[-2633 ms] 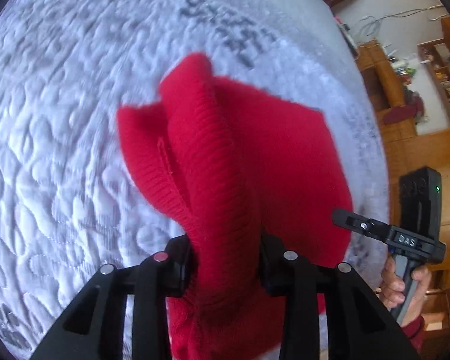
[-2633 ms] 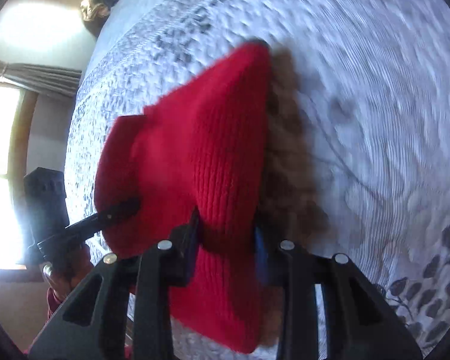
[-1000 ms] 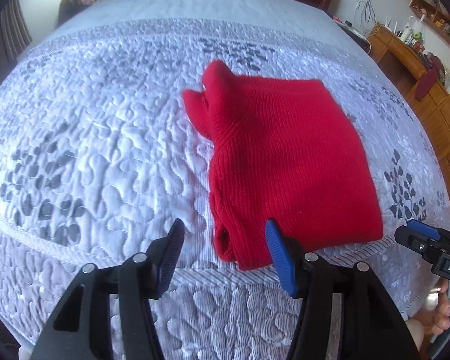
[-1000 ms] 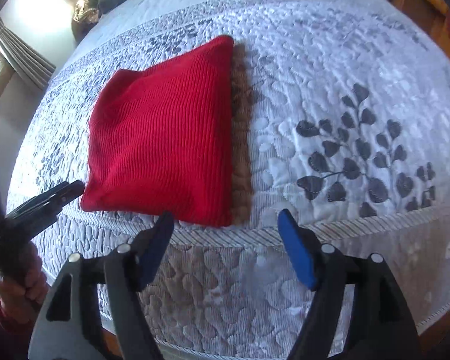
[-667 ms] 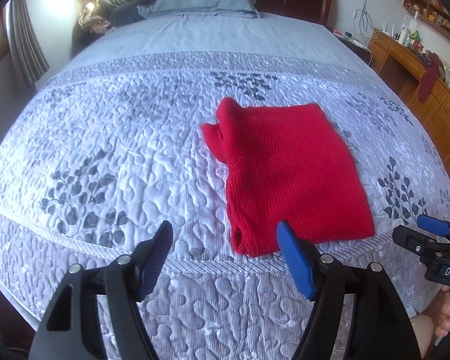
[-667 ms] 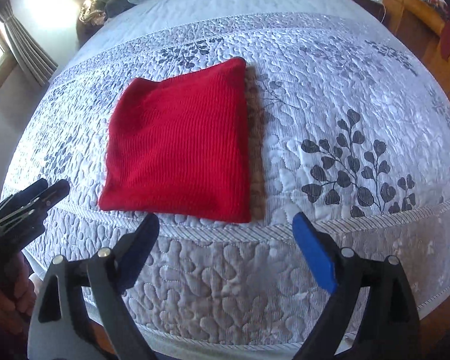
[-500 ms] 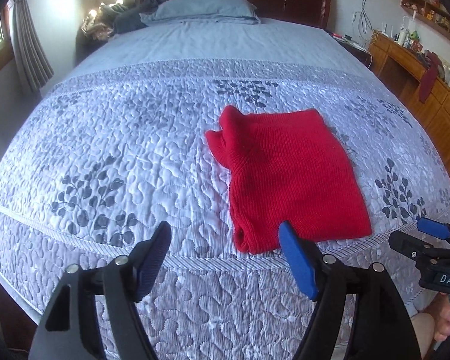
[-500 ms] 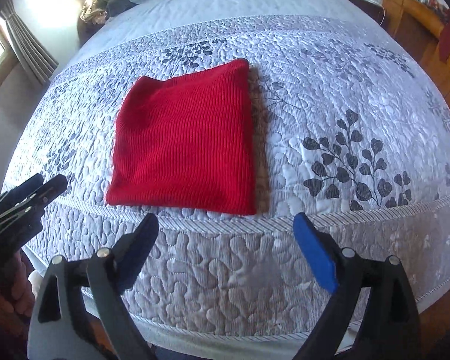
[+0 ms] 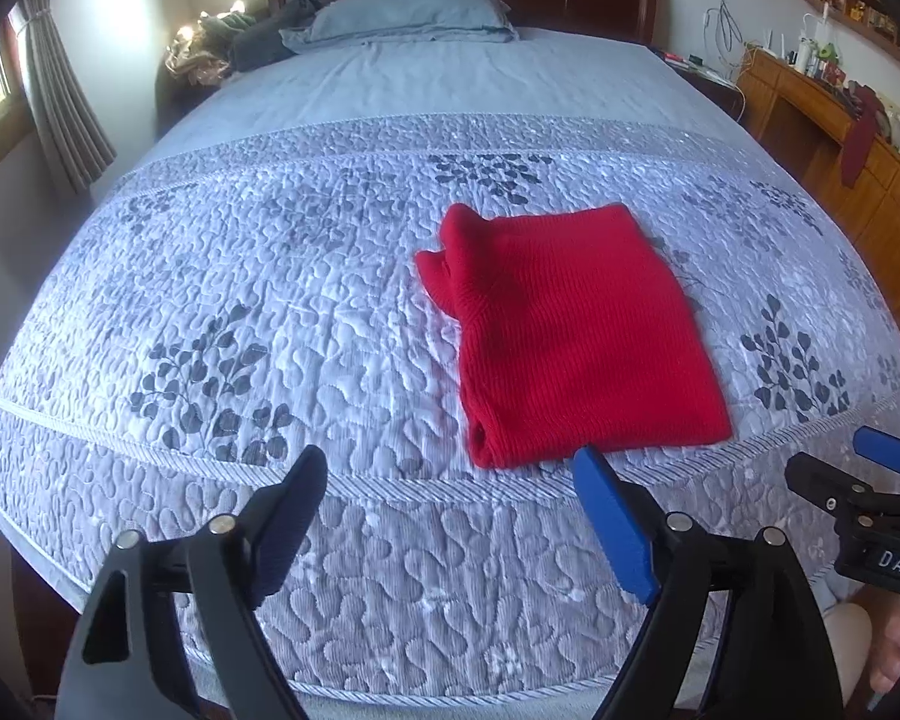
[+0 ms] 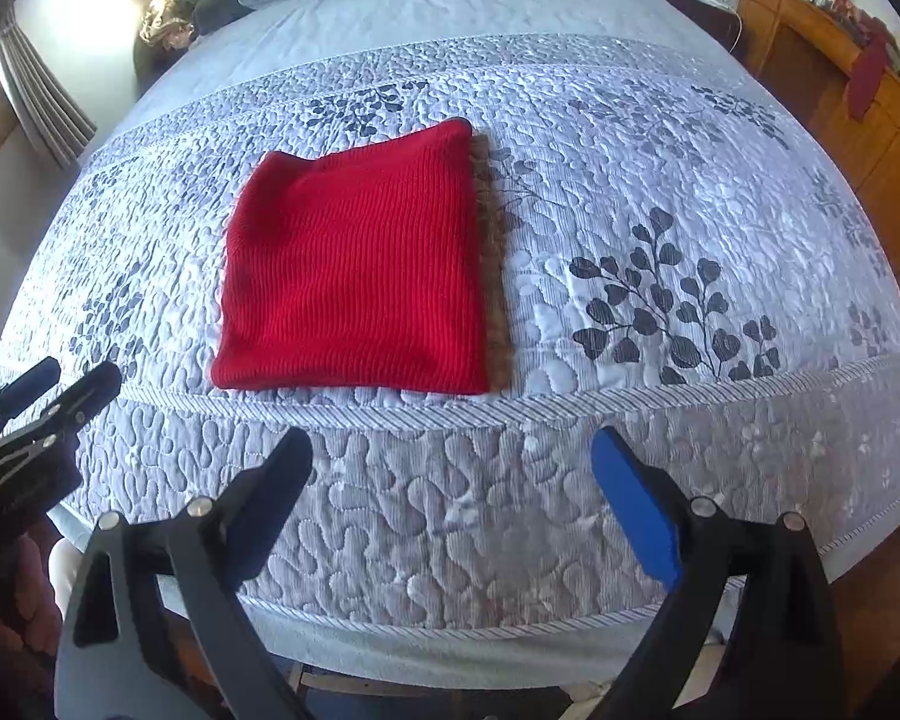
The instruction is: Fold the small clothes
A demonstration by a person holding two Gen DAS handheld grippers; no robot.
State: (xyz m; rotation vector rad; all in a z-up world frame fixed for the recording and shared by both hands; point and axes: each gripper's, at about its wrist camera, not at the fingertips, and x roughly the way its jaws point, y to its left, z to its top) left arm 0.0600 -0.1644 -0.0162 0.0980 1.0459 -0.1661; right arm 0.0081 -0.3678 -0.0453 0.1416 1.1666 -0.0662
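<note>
A bed [image 9: 354, 276] with a pale quilted, leaf-stitched cover fills the room; a ribbed red sweater [image 9: 576, 336] lies folded square near its foot edge. Both left tongs [image 9: 450, 516] and right tongs [image 10: 453, 498] are opening, empty

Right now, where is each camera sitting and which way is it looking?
Left wrist: sits on the left gripper, looks down the bed to the pillow; the right gripper shows at right, jaws opening.
Right wrist: sits on the right gripper, looks over the bed's foot; the left gripper shows at left, jaws opening.
Both: the folded red sweater on the quilt, nothing between either's jaws.
</note>
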